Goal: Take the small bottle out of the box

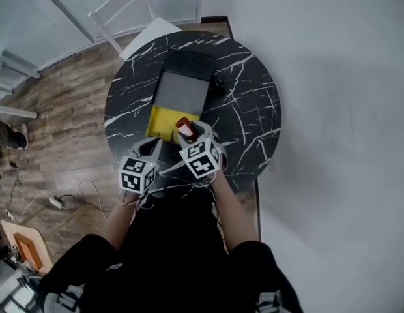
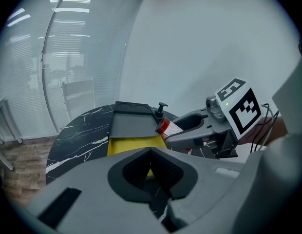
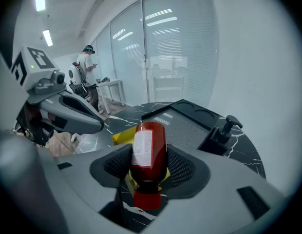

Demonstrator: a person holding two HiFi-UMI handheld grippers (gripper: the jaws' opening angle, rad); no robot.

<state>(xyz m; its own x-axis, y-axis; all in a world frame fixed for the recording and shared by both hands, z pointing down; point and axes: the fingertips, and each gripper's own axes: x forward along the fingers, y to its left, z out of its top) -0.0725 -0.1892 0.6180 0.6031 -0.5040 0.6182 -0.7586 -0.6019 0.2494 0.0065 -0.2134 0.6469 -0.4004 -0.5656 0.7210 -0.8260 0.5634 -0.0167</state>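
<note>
Your right gripper (image 3: pixel 148 159) has its fingers (image 3: pixel 182 167) clamped on the small bottle (image 3: pixel 147 138), which lies lengthwise along them over the box's (image 1: pixel 161 120) near edge, while your left gripper (image 2: pixel 151 152) is closed and empty.

The small bottle (image 3: pixel 147 143) is glossy red plastic with a smooth white paper-like label. The right gripper (image 3: pixel 149 162) is matt grey plastic, its pads (image 3: pixel 181 168) black and rough-textured. The table (image 1: pixel 254 109) shows polished black marble with white veins; the box (image 1: pixel 161 121) looks matt yellow; the floor (image 1: pixel 65 122) is wood.
</note>
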